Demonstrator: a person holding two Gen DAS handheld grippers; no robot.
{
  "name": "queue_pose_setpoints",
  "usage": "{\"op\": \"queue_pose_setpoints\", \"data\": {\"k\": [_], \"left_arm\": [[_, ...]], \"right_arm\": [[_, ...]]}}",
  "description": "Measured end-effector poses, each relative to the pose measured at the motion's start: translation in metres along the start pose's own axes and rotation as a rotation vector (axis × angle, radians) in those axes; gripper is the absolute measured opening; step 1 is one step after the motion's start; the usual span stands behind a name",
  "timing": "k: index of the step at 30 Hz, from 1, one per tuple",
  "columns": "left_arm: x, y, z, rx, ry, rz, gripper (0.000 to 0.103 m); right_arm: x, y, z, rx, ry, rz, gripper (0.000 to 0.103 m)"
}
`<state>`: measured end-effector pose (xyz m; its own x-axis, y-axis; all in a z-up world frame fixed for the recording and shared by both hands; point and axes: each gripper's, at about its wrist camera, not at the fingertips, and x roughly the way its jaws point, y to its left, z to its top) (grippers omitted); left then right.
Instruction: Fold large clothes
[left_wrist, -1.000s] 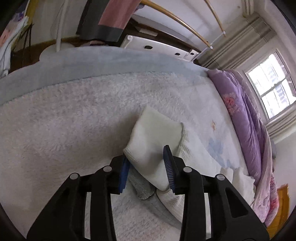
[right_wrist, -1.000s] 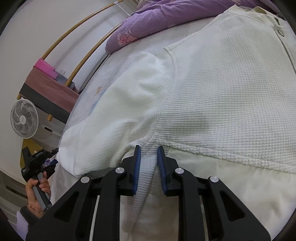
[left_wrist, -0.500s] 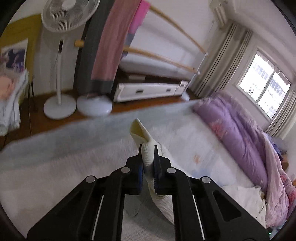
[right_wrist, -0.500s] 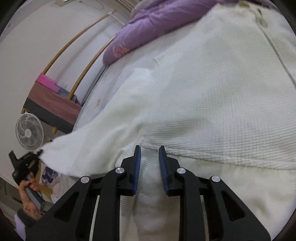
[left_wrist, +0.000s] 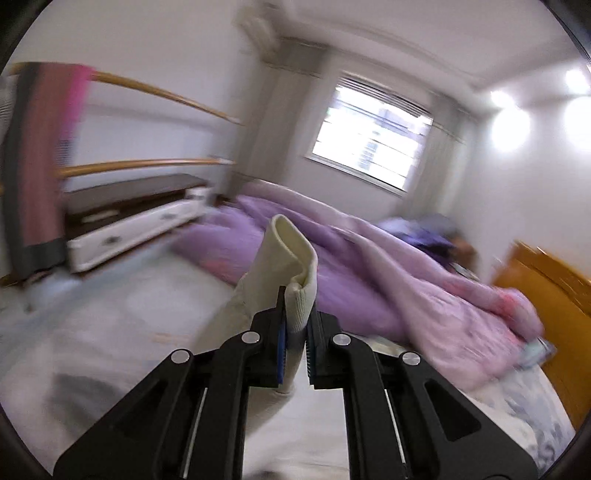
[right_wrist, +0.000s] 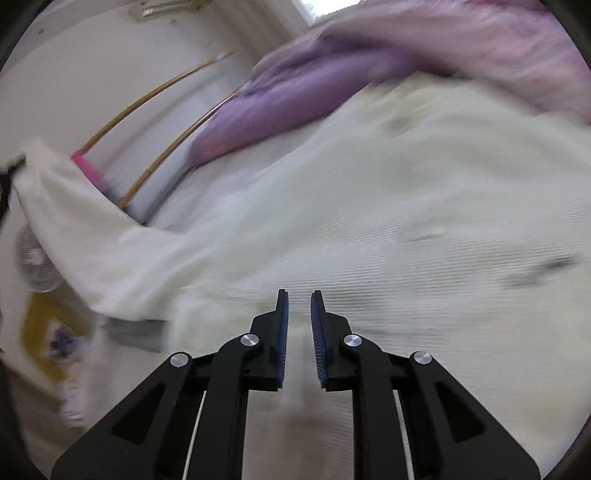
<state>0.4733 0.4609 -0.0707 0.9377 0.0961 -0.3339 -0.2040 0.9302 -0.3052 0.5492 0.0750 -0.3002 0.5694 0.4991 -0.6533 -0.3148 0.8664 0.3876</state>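
Bedroom blur surrounds the bed (left_wrist: 110, 325), the purple duvet (left_wrist: 354, 280) heaped along its far side. A second ago the left gripper (left_wrist: 295, 332) straddled the sleeve cuff (left_wrist: 291, 258) lying on the bed; now it is clamped on that cuff, raised toward the duvet. The right gripper (right_wrist: 298, 332), jaws narrow and closing, pinches the cream garment (right_wrist: 406, 221) near its hem. The sleeve fold looks underway.
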Motion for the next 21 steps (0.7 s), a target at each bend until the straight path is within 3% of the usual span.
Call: {"op": "queue_pose_setpoints", "data": {"k": [1,3,5,7,8,9,11,13,17,21], "left_arm": [[0.013,-0.025,-0.008,0.023,0.018,-0.033,0.008],[0.042,-0.074,-0.031,0.071,0.065,-0.087,0.008],[0.067,-0.115,-0.058,0.089,0.12,-0.138,0.008],[0.096,-0.152,-0.09,0.111,0.194,-0.177,0.008],[0.115,-0.173,-0.112,0.132,0.245,-0.182,0.008],[0.124,-0.188,-0.129,0.137,0.27,-0.189,0.008],[0.147,-0.211,-0.158,0.13,0.328,-0.196,0.008],[0.174,-0.226,-0.192,0.13,0.401,-0.182,0.008],[0.197,-0.248,-0.243,0.149,0.449,-0.15,0.008],[0.203,-0.261,-0.27,0.15,0.456,-0.162,0.008]], "right_arm": [[-0.011,-0.016,-0.002,0.005,-0.027,-0.058,0.013],[-0.038,-0.054,-0.002,0.001,-0.109,-0.307,0.013],[-0.045,-0.084,0.002,0.015,-0.117,-0.405,0.014],[-0.046,-0.117,0.004,0.058,-0.11,-0.407,0.014],[-0.037,-0.131,0.003,0.082,-0.06,-0.413,0.014],[-0.028,-0.156,-0.004,0.176,-0.016,-0.328,0.014],[-0.034,-0.178,-0.01,0.258,-0.051,-0.233,0.01],[-0.033,-0.18,-0.013,0.267,-0.063,-0.216,0.01],[-0.039,-0.191,-0.019,0.299,-0.103,-0.16,0.01],[-0.046,-0.199,-0.027,0.364,-0.144,-0.075,0.008]]}}
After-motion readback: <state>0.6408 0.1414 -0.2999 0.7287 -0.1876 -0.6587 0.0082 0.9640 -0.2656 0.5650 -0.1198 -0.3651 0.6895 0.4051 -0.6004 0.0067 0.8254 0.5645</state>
